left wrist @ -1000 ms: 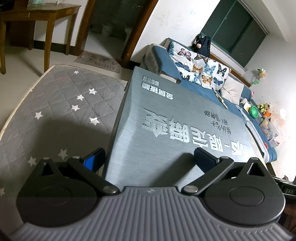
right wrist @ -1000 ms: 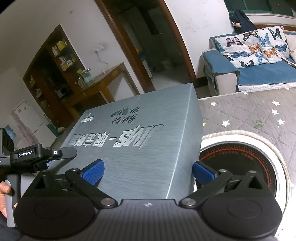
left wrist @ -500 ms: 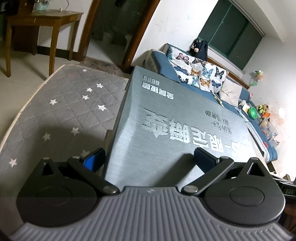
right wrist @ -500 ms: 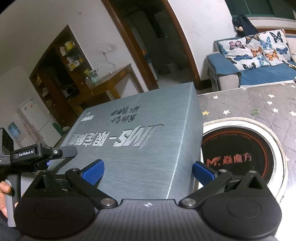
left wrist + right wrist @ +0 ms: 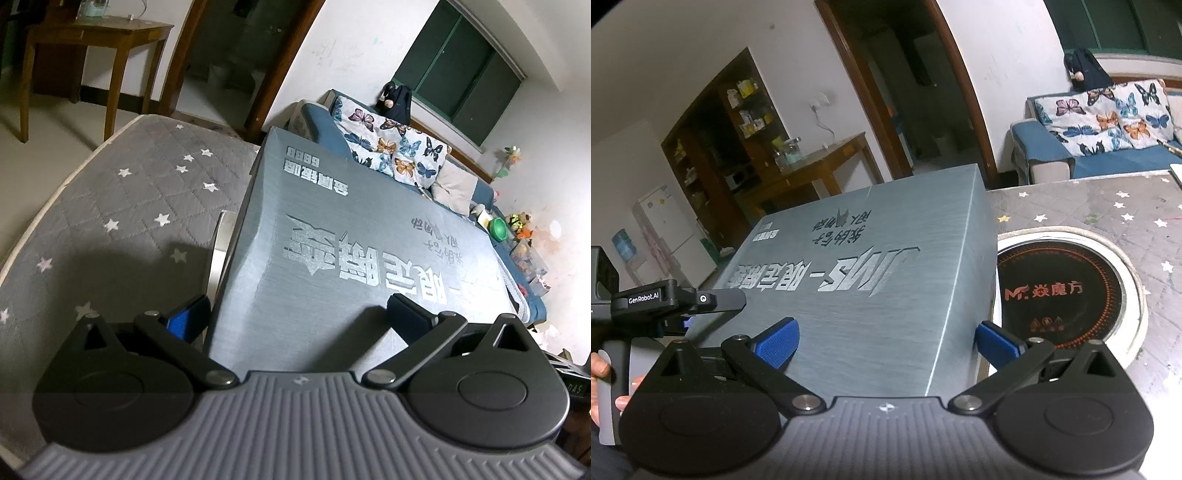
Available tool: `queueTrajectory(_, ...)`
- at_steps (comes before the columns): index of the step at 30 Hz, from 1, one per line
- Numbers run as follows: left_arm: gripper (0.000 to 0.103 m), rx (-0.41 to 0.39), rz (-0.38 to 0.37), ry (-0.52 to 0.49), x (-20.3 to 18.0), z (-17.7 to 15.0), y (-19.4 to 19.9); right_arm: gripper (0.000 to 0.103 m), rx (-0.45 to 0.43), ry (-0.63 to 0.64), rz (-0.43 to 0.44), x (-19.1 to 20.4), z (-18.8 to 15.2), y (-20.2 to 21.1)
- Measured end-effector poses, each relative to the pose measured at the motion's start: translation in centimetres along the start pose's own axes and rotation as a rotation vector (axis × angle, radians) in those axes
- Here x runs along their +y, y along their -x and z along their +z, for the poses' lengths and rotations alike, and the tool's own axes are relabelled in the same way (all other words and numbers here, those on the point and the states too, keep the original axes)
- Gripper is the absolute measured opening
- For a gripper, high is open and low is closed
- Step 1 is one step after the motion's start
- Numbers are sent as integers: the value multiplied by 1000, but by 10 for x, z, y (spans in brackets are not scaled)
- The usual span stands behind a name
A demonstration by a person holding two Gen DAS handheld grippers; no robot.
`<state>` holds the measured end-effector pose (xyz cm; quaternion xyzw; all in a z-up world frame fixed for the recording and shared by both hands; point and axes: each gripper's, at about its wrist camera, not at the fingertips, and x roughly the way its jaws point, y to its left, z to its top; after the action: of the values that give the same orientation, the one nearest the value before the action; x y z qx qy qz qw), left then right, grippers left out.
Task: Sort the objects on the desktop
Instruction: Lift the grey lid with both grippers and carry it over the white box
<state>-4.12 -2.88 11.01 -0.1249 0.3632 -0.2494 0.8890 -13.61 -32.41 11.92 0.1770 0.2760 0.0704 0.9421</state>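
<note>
1. A big grey box (image 5: 369, 236) with silver writing on top is held up over the table between the two grippers.
2. The left gripper (image 5: 299, 314) is spread wide. One blue pad is under the box's near corner and the other is on its top, so it is clamped on the box.
3. The right gripper (image 5: 886, 338) is spread wide too, with one pad on the box's top and one by its side edge (it looks clamped on the box's near right corner).
4. The table wears a grey quilted cover (image 5: 122, 206) with white stars.
5. A round black cooktop (image 5: 1063, 291) sits in the table, just right of the box and partly under it.
6. A hand (image 5: 602, 384) holds the left gripper's handle.
7. A blue sofa (image 5: 1108, 162) with butterfly cushions stands behind the table.
</note>
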Motion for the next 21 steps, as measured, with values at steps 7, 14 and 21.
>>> queueTrajectory(7, 102, -4, 2, 12, 5, -30, 23, 103, -18, 22, 6, 21, -31, 26)
queueTrajectory(14, 103, 4, 4, 48, 16, -54, 43, 103, -20, 67, 2, 35, -54, 43)
queueTrajectory(21, 103, 28, 4, 57, 22, -79, 61, 103, -3, 80, 7, 40, -73, 55)
